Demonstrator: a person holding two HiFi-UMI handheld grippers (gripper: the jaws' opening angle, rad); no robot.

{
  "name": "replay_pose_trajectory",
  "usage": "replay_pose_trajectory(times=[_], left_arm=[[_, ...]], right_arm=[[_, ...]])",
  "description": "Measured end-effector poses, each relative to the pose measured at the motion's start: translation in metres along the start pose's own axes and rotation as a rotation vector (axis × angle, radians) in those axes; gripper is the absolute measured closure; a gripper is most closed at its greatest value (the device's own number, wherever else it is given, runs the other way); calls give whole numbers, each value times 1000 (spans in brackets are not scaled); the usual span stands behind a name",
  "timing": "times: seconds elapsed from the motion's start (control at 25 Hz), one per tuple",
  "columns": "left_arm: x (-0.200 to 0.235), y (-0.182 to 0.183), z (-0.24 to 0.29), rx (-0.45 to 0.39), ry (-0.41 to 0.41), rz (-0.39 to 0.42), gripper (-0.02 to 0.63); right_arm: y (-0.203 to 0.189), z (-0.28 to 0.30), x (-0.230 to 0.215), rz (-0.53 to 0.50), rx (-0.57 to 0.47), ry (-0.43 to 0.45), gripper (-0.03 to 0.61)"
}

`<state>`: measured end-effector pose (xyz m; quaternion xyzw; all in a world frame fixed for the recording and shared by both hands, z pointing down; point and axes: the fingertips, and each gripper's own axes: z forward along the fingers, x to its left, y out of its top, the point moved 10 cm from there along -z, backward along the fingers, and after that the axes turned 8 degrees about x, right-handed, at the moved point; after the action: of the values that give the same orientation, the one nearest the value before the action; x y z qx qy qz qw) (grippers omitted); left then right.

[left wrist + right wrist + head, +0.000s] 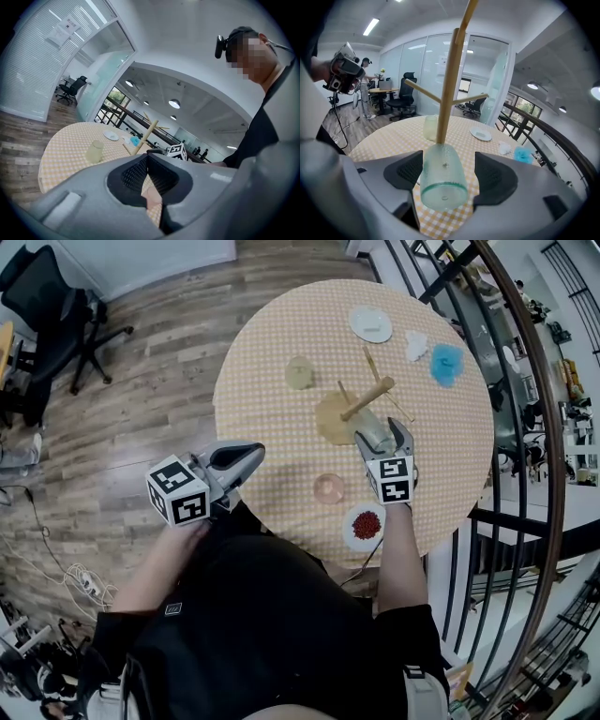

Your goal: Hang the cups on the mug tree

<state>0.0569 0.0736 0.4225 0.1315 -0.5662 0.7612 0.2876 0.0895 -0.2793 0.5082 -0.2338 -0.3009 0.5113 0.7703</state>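
Note:
The wooden mug tree [361,401] stands mid-table on its round base. A clear greenish cup [443,180] sits between my right gripper's [450,171] jaws, its bottom towards the camera, right at the tree's stem [450,84]. The left pad is close against the cup, and a gap shows at the right pad, so the jaws stand open. Whether the cup rests on a peg is hidden. A yellowish cup [300,372] stands behind the tree and a pink cup [329,487] in front of it. My left gripper [246,460] is shut and empty, off the table's left edge.
The round checked table [272,427] also holds a white plate [370,324], a crumpled white thing [415,345], a blue thing [446,363] and a plate of red bits [364,524]. A black railing [525,427] runs along the right. Office chairs [56,324] stand far left.

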Motion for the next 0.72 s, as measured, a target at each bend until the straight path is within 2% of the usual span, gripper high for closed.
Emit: replay_pose_trajectory(times=[0.24,0.56,0.64,0.72], left_arm=[[2,5,2,7,-12,10,606],[-16,7,13,13,-37,36,606],[-24,7,16,10,-40,41,607],[-32,4,19,4,-39,44,606]], right_arm=[[10,-17,5,-7,-65,21,235],[11,-53,9,-82,-107,-16,240],[10,-65,8,-76,-129,-10,307],[8,-78,5,-37,-166,1,452]])
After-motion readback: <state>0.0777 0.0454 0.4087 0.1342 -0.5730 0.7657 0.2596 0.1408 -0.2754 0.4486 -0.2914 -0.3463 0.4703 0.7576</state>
